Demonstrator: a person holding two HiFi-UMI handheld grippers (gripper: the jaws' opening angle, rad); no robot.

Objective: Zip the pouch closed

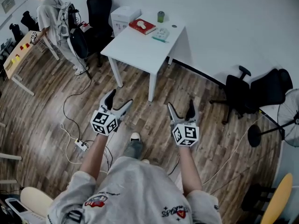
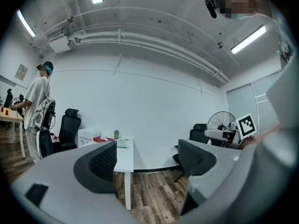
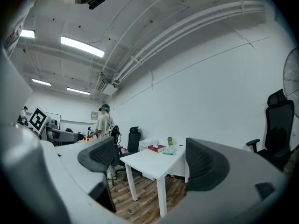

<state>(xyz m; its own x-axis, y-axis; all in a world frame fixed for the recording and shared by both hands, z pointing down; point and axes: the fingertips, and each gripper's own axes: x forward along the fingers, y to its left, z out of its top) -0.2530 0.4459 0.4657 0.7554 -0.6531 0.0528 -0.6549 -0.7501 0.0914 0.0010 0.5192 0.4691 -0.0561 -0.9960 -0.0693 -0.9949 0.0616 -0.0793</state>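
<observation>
The pouch (image 1: 162, 33), a small pale green one, lies near the far edge of a white table (image 1: 140, 48). It also shows in the left gripper view as the pouch (image 2: 121, 143) and in the right gripper view as the pouch (image 3: 169, 150). Whether its zip is open is too small to tell. I stand well back from the table. My left gripper (image 1: 119, 99) and right gripper (image 1: 181, 107) are held over the wood floor, both open and holding nothing. In their own views the left gripper (image 2: 147, 160) and right gripper (image 3: 152, 160) point toward the table.
On the table are a red book (image 1: 142, 26), a green can (image 1: 160, 16) and a white box (image 1: 125, 15). Black office chairs (image 1: 99, 13) (image 1: 238, 94), a fan (image 1: 292, 118), a power strip (image 1: 81, 145) with cables, and a person (image 1: 53, 20) at another table surround me.
</observation>
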